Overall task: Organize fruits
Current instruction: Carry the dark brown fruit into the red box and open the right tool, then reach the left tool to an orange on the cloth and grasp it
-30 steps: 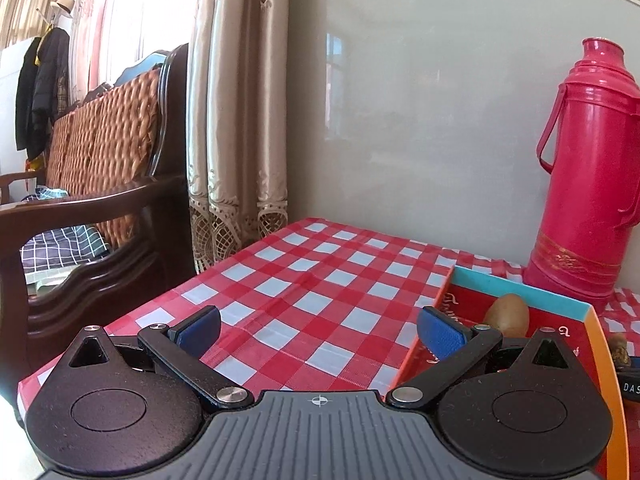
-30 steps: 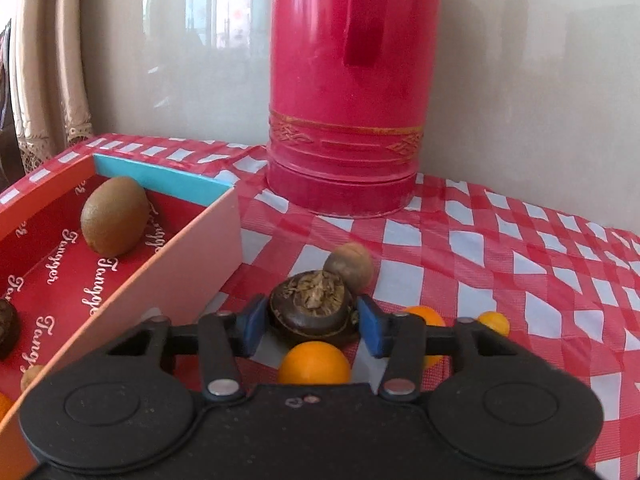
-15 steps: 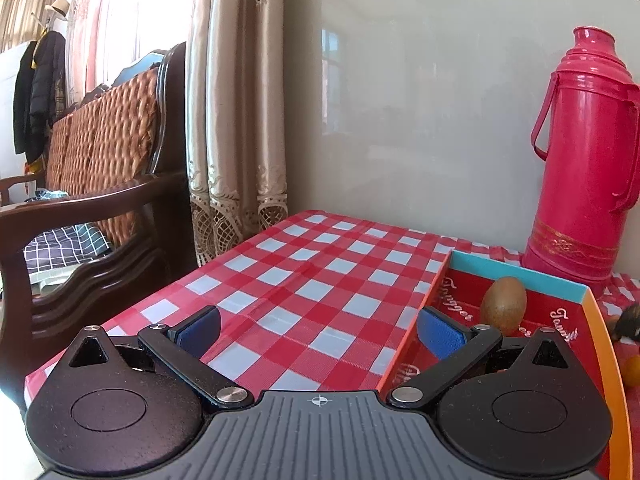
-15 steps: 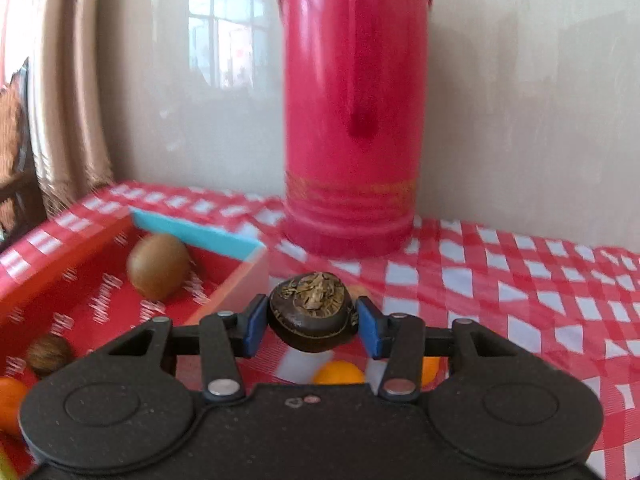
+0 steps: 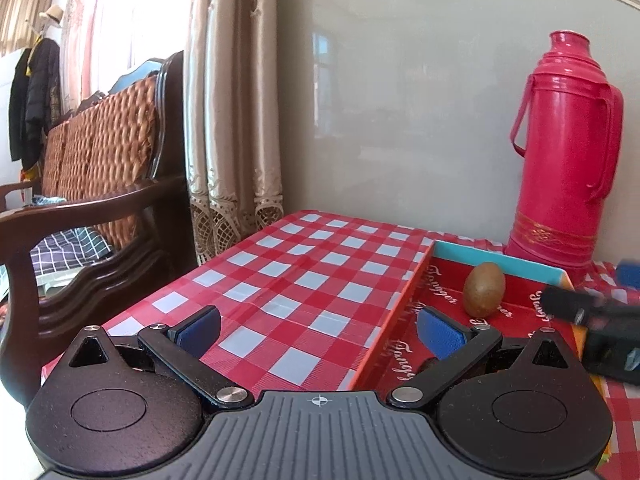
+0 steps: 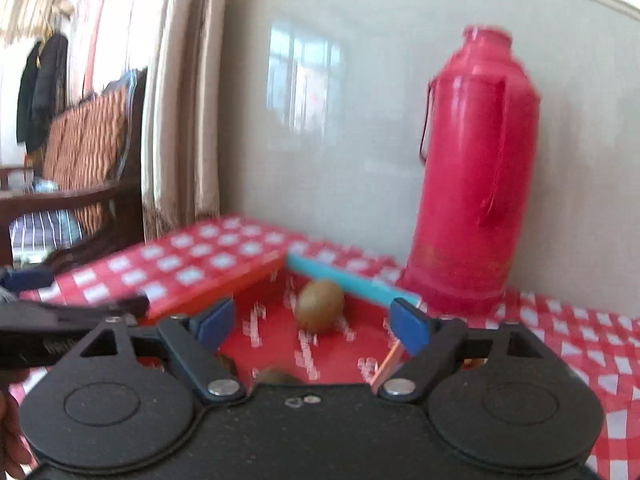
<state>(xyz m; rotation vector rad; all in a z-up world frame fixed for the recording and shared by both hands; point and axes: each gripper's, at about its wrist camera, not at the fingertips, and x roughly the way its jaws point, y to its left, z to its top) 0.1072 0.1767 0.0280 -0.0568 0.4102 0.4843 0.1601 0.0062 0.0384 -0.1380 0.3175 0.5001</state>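
Blurred right-wrist view; dark fruit (image 6: 278, 377) (kind unclear) half hidden behind tool body.

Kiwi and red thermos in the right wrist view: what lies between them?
The turquoise end wall of the red box. The kiwi lies inside, the thermos stands outside on the checked cloth. The left wrist view agrees.

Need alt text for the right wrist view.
The right hand-held gripper, jaws open and just widened with nothing between them, hovers over a red box holding a kiwi. A red thermos stands behind on the checked tablecloth.
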